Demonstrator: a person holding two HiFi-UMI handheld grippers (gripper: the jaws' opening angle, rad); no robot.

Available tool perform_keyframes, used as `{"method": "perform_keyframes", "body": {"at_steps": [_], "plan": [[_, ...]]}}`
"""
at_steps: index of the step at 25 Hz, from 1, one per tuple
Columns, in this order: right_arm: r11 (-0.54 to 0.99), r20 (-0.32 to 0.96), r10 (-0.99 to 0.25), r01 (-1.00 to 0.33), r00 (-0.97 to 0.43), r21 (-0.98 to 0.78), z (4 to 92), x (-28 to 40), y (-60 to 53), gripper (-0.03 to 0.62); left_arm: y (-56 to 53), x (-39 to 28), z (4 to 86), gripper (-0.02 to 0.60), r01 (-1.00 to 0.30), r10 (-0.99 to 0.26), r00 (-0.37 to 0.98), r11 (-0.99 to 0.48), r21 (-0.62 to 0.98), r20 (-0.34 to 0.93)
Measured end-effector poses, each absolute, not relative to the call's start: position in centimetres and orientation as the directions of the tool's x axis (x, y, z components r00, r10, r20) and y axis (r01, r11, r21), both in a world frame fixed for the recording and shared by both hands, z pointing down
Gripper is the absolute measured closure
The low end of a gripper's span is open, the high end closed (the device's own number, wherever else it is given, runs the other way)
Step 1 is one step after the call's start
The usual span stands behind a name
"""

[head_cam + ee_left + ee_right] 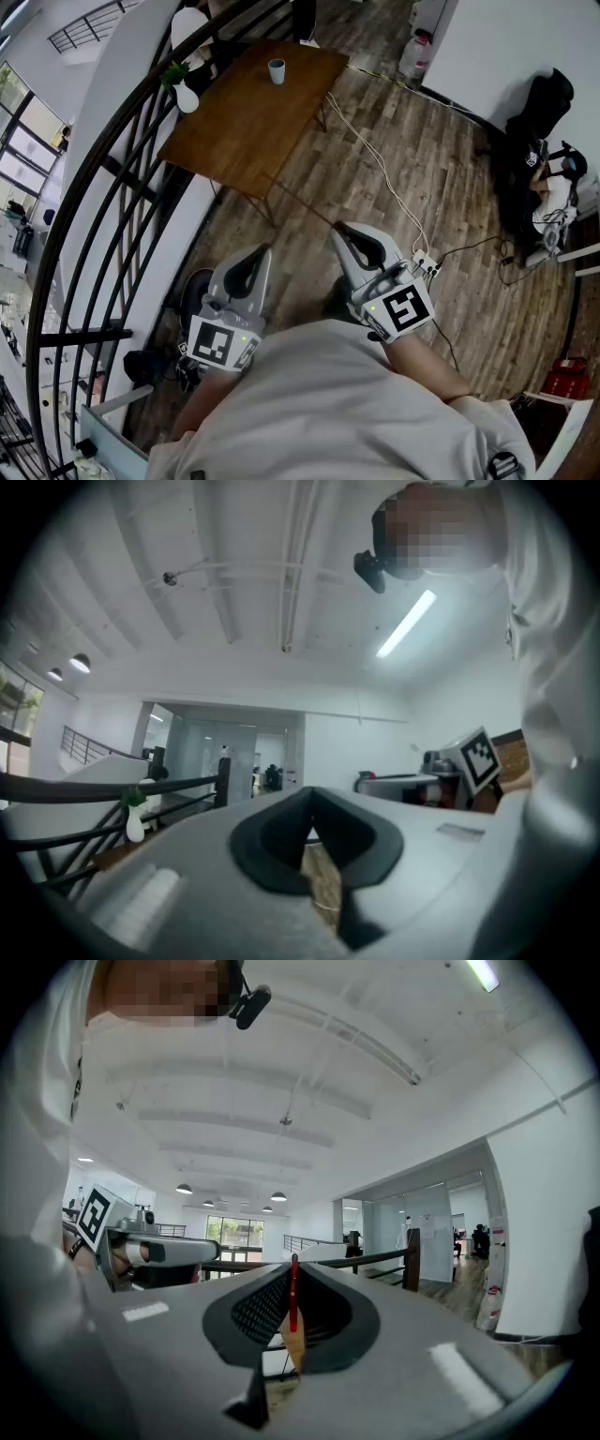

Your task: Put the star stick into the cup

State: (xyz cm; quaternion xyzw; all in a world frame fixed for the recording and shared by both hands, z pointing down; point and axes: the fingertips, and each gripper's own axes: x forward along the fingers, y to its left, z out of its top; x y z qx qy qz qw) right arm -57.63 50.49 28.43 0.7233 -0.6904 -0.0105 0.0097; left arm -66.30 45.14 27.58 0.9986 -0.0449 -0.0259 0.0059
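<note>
Right tool [292, 1267] clenched on the star stick [293, 1299], a thin red rod standing upright between the pads; star end not visible. Left tool [312, 806] clenched, tips meeting, nothing between them. Both tools sit close to the person's chest, well apart from the cup [277, 71], which stands upright on the wooden worktop [244, 131] across the floor.

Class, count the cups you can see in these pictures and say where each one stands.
1. The cup stands on the wooden table, near its far edge, seen in the head view. Neither gripper view shows a cup; more could be hidden.
</note>
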Motion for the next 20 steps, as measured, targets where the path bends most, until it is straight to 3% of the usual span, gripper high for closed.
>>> {"method": "perform_keyframes", "body": {"at_steps": [12,20], "plan": [[-0.042,-0.016,-0.999,-0.999,0.042,-0.025,29.2,-53.7,49.5,0.572,44.3,-62.6,28.1,0.578,-0.092,-0.092,0.995,-0.996,-0.003,-0.023],[-0.045,-0.034,-0.998,-0.999,0.046,-0.024,29.4,-45.9,48.6,0.572,43.4,-54.4,28.4,0.578,-0.066,-0.065,0.998,-0.997,-0.031,-0.024]]}}
